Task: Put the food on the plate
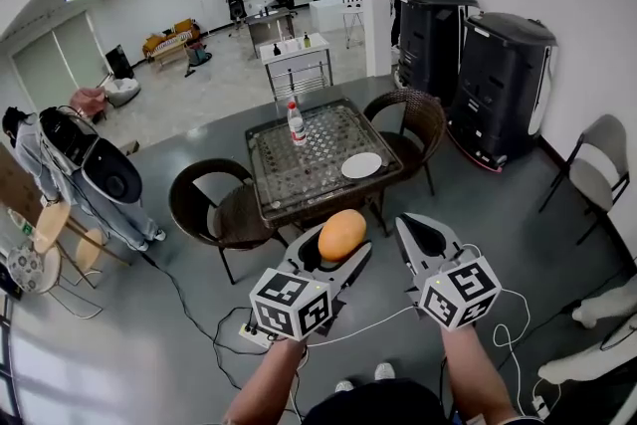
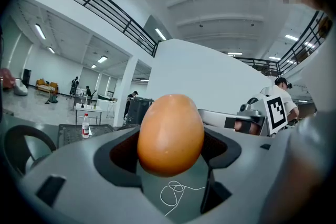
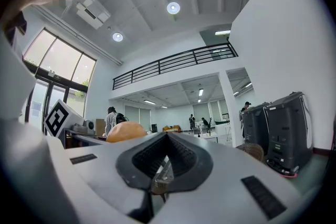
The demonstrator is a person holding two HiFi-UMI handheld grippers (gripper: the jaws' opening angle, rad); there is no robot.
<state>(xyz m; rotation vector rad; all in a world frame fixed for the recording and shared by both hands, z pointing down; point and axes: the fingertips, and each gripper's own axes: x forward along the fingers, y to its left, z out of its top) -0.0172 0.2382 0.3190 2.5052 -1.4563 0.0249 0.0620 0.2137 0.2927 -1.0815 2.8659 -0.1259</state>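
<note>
An orange, egg-shaped piece of food (image 1: 341, 234) (image 2: 170, 131) sits between the jaws of my left gripper (image 1: 336, 252), which is shut on it and held in the air short of the table. To its right my right gripper (image 1: 422, 236) (image 3: 167, 139) is shut with nothing in it. Ahead stands a low glass-topped table (image 1: 299, 179), and a white plate (image 1: 361, 165) lies empty near its right front corner. From the right gripper view the food (image 3: 125, 131) shows at the left.
A water bottle (image 1: 296, 124) stands on the table's far side. Dark wicker chairs (image 1: 214, 206) (image 1: 413, 119) flank the table. Two black cabinets (image 1: 498, 85) stand at the right wall. Cables (image 1: 214, 328) trail on the floor. A person (image 1: 70, 164) stands at the left.
</note>
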